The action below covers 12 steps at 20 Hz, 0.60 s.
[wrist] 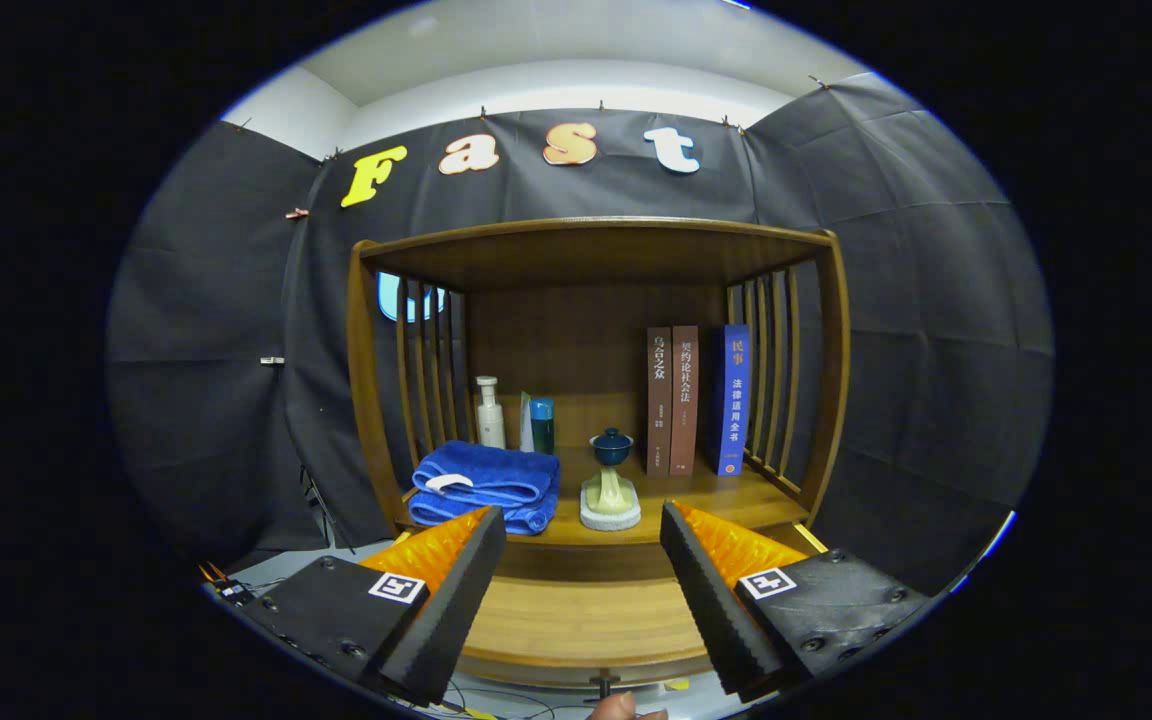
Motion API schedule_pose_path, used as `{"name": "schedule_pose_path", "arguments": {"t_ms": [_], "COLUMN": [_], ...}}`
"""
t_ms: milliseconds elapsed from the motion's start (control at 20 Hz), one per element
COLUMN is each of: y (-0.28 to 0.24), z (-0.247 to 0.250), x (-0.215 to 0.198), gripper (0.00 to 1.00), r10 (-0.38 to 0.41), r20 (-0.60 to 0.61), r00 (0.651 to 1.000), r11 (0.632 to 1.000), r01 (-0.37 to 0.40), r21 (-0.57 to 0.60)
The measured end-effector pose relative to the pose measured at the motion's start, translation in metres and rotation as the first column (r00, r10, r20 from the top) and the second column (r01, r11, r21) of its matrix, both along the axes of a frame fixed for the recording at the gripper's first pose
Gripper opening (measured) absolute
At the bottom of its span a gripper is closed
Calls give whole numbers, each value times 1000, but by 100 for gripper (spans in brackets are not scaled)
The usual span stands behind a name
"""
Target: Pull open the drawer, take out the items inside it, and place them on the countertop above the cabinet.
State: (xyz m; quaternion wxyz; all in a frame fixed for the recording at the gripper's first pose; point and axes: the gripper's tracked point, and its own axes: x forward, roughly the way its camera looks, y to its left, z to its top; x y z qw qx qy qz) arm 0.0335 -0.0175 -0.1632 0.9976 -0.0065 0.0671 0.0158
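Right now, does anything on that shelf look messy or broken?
No, nothing stands out. The towel lies folded, the books and bottle stand upright, and the fingers are open, holding nothing.

on the shelf, a folded blue towel [481,487] lies well left of the three upright books [698,400]. behind the towel stand a white bottle [489,412] and a teal cup [542,424]. between towel and books sits a small blue lidded cup [612,445], with a pale ornament [610,500] just in front.

Brown book [658,400] spine reads 乌合之众; blue book [734,400] reads 民事, 法律适用全书.
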Motion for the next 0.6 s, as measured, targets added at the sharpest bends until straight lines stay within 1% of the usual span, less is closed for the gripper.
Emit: {"name": "schedule_pose_path", "arguments": {"t_ms": [100,200,300,450,500,600], "y": [-9,-16,-25,-30,-31,-34], "z": [-19,-48,-86,-145,-157,-175], "x": [-21,-35,-46,-58,-58,-56], "gripper": [98,98,99,99,99,99], "r10": [-28,-34,-38,-43,-48,-57], "r20": [55,80,69,15,8,16], "r00": [998,996,997,999,999,998], "r11": [999,999,999,999,999,998], "r01": [27,34,40,44,48,57], "r21": [27,3,-31,-7,6,-18]}}
